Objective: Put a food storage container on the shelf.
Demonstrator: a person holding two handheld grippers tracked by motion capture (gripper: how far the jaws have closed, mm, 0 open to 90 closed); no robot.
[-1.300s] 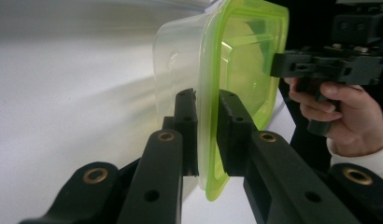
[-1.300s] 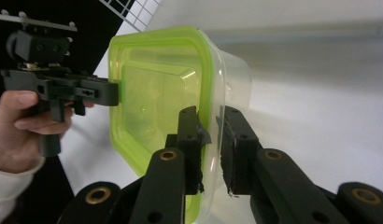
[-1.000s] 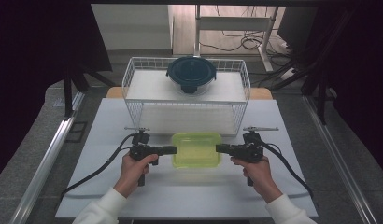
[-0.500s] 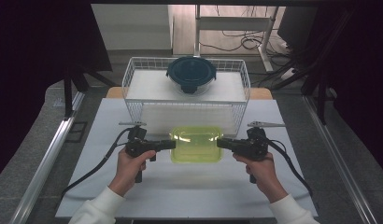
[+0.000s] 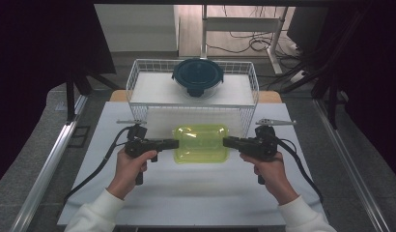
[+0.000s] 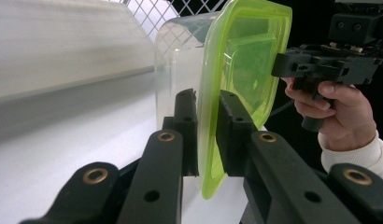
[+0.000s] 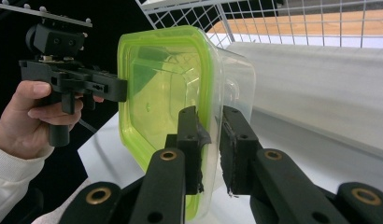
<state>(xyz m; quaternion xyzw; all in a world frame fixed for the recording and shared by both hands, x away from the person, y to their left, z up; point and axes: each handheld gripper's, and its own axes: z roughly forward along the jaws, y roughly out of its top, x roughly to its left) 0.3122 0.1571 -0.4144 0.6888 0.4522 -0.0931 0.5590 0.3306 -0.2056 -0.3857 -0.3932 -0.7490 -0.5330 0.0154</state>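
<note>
while both claws grip it: the green-lidded container (image 5: 201, 143) hangs at the centre of the high view, just in front of the wire basket (image 5: 138, 77).
left claw: the left claw (image 5: 173, 143) is pinched nearly closed on the container's left rim; in the left gripper view its pads sit either side of the lid's edge (image 6: 209, 135).
right claw: the right claw (image 5: 227, 141) is likewise nearly closed on the right rim, one pad on the green lid and one on the clear wall (image 7: 209, 135).
done so far: the two-sided grasp looks secure, and the container appears to be off the worktop (image 5: 196, 193), though the gap beneath it is hard to read.
left to do: judging by the layout, it likely has to go over the basket's near wall and be set down beside the round dark-lidded bowl (image 5: 198, 76) at upper centre.
which way it faces: lid up, level, clear body beneath.
long axis: runs left to right across the frame, from claw to claw, parallel to the basket's front.
</note>
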